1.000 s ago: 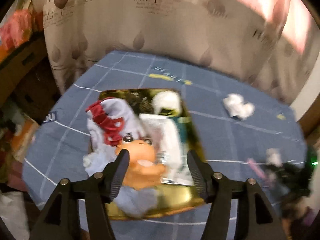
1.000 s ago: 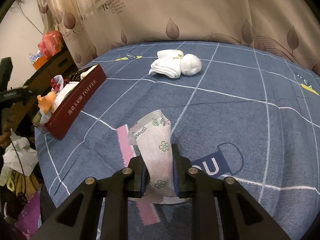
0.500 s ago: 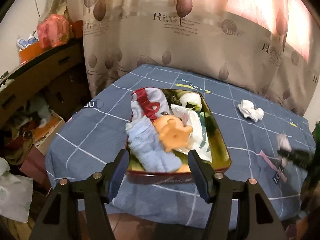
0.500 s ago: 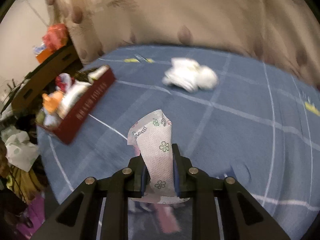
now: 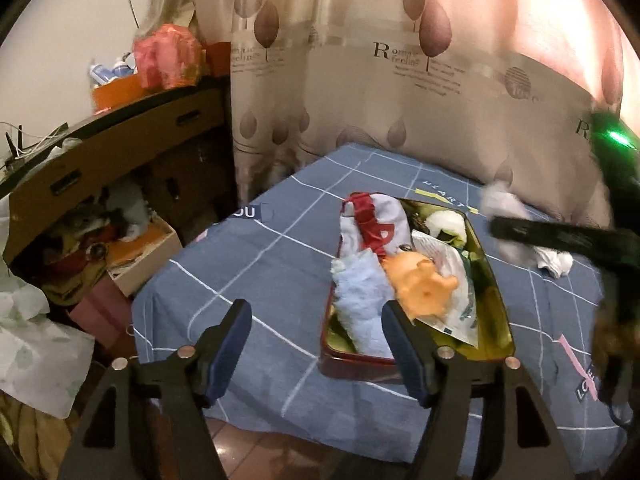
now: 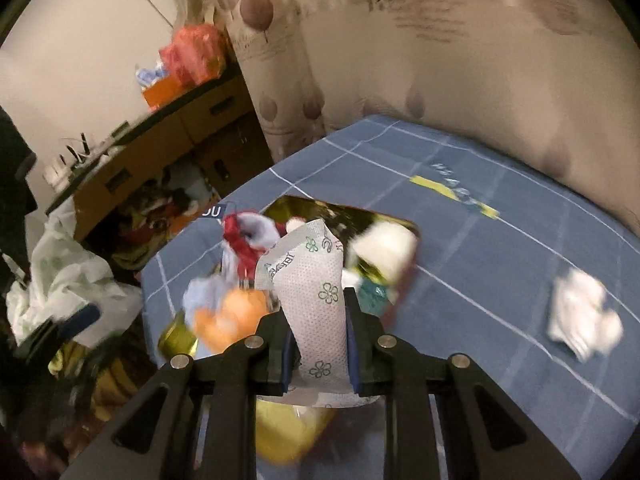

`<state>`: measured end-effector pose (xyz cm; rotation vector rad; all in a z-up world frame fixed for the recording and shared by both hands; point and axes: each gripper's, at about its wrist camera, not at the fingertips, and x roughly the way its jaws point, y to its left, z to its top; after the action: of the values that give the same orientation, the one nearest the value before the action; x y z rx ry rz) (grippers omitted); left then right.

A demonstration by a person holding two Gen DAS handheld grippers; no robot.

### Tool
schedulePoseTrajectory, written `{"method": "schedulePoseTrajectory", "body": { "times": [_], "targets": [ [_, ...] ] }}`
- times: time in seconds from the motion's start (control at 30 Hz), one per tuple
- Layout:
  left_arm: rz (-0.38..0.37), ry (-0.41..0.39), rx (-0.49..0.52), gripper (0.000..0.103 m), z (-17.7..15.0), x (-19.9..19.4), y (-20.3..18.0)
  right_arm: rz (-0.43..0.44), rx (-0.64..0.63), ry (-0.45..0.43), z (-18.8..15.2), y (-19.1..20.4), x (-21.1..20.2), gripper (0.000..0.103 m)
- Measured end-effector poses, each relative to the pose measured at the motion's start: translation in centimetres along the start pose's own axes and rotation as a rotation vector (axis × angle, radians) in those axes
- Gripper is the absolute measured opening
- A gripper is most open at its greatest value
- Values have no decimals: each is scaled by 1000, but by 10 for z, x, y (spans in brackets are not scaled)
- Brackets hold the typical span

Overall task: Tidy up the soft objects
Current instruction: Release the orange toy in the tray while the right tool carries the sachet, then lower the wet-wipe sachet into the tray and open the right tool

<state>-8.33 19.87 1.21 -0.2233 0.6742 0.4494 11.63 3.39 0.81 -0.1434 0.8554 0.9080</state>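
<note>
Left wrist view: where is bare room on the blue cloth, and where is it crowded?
Bare: the blue cloth left of the tin, to the table edge. Crowded: inside the tin, with the orange toy and blue sock.

A beige curtain (image 5: 400, 92) with brown leaf prints hangs behind the table, which has a blue checked cloth (image 5: 256, 264). At the left stand a white wall (image 5: 72, 40) and cardboard boxes (image 5: 120, 152); the floor (image 5: 256, 448) is reddish-brown.

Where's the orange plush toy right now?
The orange plush toy lies in the gold-lined box on the blue bedspread, between a light blue cloth and a clear plastic packet, just beyond the left tongs.
</note>
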Motion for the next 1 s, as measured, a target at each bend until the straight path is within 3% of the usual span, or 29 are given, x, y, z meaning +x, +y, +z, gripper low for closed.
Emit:
{"method": "schedulePoseTrajectory", "body": {
  "times": [0.3,0.53,0.6,0.73,1.0],
  "targets": [
    [4,57,48,69,-1,14,-3,-37,54,85,29,11,70,22],
    [-22,105,9,70,-2,24,4,-44,43,83,37,18,80,25],
    [-30,121,0,70,-3,27,5,-43,41,87,38,19,82,29],
    [-31,117,-13,70,-3,25,8,-37,48,62,38,19,75,54],
    [-31,133,-1,70,-3,27,5,-21,59,3,41,18,48,62]
  ]
}}
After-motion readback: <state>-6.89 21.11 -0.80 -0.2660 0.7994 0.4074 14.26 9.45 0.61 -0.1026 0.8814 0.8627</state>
